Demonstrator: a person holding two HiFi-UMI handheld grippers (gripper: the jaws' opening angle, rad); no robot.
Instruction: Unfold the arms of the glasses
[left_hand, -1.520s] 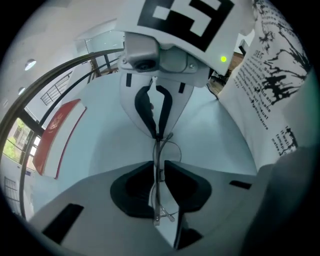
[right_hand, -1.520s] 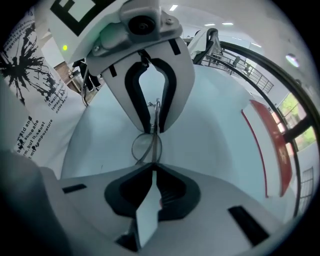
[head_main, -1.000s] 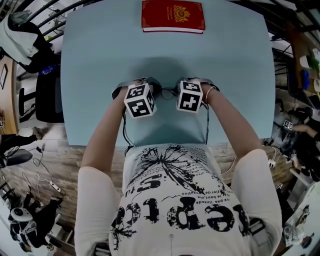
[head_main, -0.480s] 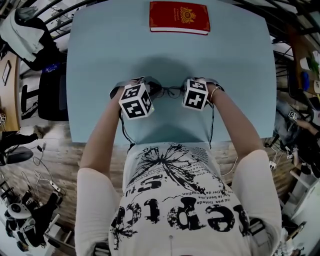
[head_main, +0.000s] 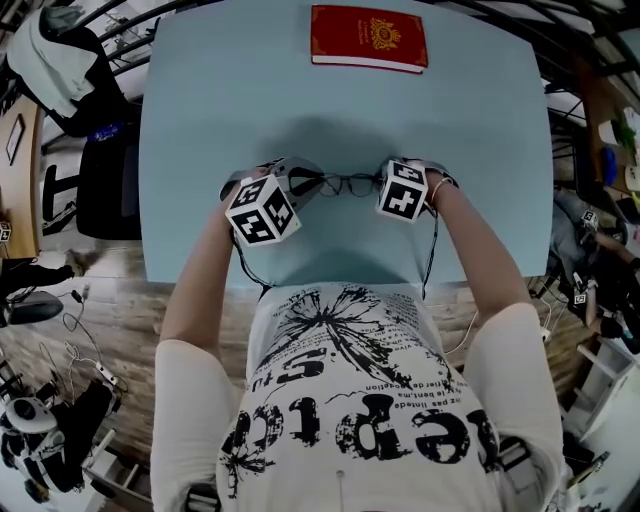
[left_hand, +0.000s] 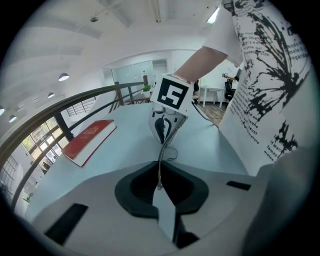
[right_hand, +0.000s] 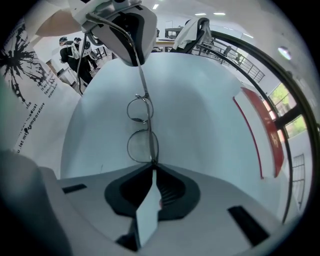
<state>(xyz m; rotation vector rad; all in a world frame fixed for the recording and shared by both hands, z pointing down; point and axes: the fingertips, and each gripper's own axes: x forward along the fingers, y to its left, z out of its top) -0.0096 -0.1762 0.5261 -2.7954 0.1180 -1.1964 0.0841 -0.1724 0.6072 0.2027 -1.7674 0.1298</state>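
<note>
While the left gripper (left_hand: 160, 192) is pinching the arm (left_hand: 160, 165) of the glasses (right_hand: 141, 125), the right gripper (right_hand: 152, 167) is clamping their other end. The lenses (right_hand: 142, 146) are hanging just ahead of it.

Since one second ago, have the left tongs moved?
Yes. The left tongs, shut on the glasses, moved leftward in the head view, farther from the red book.

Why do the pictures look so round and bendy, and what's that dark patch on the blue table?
Left gripper view and right gripper view: fisheye lens, black corners, bowed railing. Head view: milder bend; the patch on the table around the glasses is a soft shadow, probably the person's. Right gripper view: glasses sharp.
</note>
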